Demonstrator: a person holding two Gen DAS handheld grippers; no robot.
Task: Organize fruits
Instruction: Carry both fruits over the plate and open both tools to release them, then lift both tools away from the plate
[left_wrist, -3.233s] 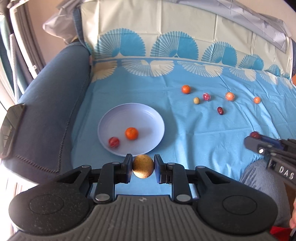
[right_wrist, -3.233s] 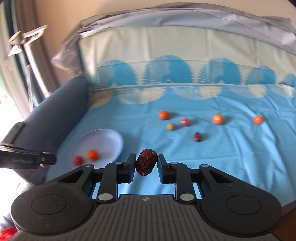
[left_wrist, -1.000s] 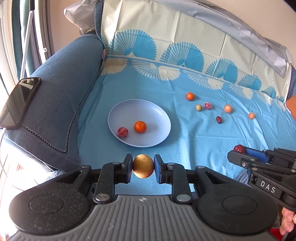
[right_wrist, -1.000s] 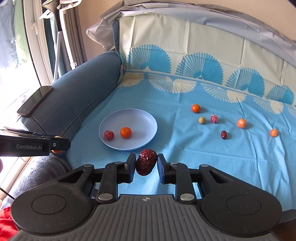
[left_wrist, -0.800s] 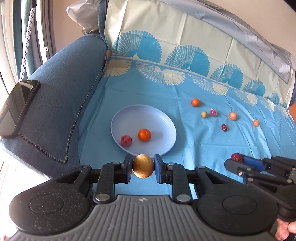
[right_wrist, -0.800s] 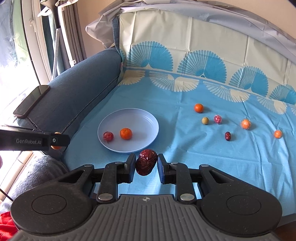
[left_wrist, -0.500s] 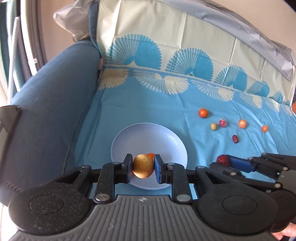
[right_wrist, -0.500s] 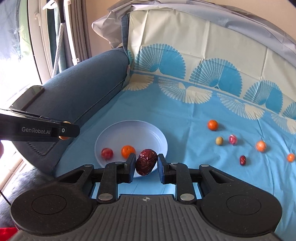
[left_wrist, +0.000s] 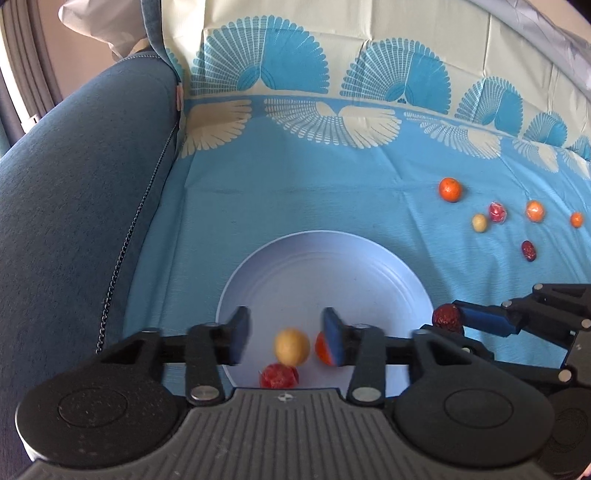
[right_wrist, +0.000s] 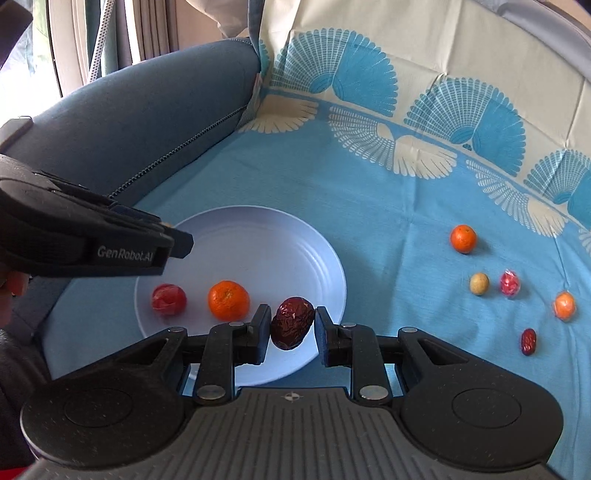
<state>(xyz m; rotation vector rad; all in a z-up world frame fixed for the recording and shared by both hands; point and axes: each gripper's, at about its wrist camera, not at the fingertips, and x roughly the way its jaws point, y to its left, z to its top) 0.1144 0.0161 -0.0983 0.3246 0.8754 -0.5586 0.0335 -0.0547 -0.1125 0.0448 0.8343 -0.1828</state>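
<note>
Left gripper (left_wrist: 284, 341): jaws just opened, golden fruit (left_wrist: 291, 347) loose between them, over plate (left_wrist: 325, 266). Right gripper (right_wrist: 289, 330): clamped on wrinkled red date (right_wrist: 291, 328), low centre, above plate rim. Date likely light, soft-skinned; hold across its middle, gently. Plate also carries orange (right_wrist: 228, 300) and red fruit (right_wrist: 168, 299). Six fruits lie right on blue cloth (right_wrist: 388, 206); nothing blocks.

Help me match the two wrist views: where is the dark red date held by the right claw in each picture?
Left wrist view: the date sits at the right, at the tip of the right claw, by the plate's right rim.
Right wrist view: the date is at bottom centre, between that claw's pads, over the plate's near edge.
Shared landmark: the plate.
</note>
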